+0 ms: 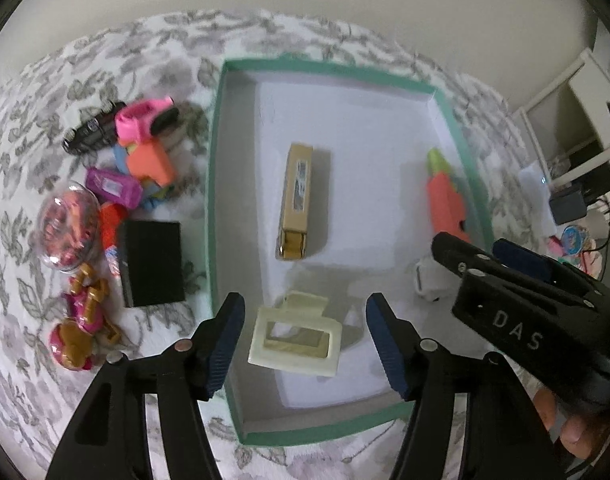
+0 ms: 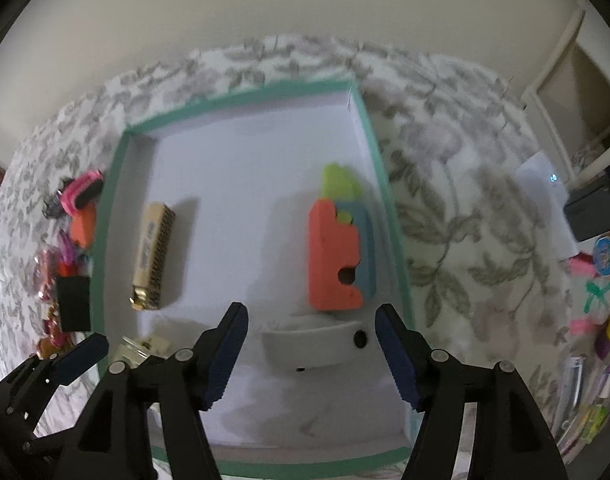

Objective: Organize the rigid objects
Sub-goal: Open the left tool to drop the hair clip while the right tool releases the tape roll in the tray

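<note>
A green-rimmed box point(image 1: 215, 184) with a white floor lies on a floral cloth. Inside it lie a gold harmonica point(image 1: 296, 200), an orange and green foam toy point(image 1: 445, 196), a cream hair clip point(image 1: 295, 338) and a white curved case point(image 2: 313, 344). My left gripper point(image 1: 305, 346) hangs open over the cream clip, its pads clear of it on both sides. My right gripper point(image 2: 311, 354) is open above the white case, not touching it. The right gripper point(image 1: 501, 258) also shows at the right of the left wrist view.
Left of the box lies a pile: a black box point(image 1: 153, 264), a pink toy point(image 1: 145, 120), an orange block point(image 1: 151, 164), a purple case point(image 1: 113, 186), a clear ball of pink bits point(image 1: 67, 236) and gold and pink figures point(image 1: 83, 332). More small items point(image 2: 601, 320) lie at the far right.
</note>
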The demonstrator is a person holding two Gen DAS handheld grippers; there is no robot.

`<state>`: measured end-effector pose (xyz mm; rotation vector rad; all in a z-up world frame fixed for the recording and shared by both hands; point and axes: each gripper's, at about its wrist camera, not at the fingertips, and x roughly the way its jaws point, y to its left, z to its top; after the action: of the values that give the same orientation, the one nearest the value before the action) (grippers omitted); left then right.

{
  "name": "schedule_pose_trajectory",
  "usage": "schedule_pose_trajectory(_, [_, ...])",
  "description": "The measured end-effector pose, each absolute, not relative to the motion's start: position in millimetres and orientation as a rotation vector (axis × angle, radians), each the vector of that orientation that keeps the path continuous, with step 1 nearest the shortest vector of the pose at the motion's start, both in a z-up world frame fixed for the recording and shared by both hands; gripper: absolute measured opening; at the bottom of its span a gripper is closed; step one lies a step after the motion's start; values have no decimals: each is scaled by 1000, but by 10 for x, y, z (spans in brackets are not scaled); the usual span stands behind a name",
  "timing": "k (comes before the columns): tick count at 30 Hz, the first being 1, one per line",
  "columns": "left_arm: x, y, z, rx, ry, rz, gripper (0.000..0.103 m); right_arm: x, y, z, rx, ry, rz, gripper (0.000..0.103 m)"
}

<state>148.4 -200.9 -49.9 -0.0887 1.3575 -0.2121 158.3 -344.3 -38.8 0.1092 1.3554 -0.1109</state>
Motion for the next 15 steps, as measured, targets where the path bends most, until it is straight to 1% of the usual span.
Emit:
schedule_pose_trajectory(4, [1497,-1923,-321,-107,1317,-208,66,1564,-3416,-128,108,1290,-116,70])
schedule_pose_trajectory(6, [1489,-1883,-253,-110,1298,-196,67,1578,-3454,-84,103,1267,-118,70])
schedule_pose_trajectory(8, [1489,-1839,-204,-107,1279,-173,69,1566,-3429,36,91,1242,-120,70])
schedule_pose_trajectory(9, [1485,-1808,-187,-105,1269,-161,73,1556,-3410,81,86,1229,-120,70])
schedule_pose_trajectory(10, [1489,-1777,-164,-104,1258,-149,78,1562,-3409,116,81,1218,-120,72])
schedule_pose_trajectory(11, [1493,-1762,-156,-106,1252,-142,80,1558,-3407,139,78,1211,-120,74])
schedule_pose_trajectory(15, [1516,-1643,-126,-128,1233,-103,80,1558,-3389,168,68,1196,-120,79])
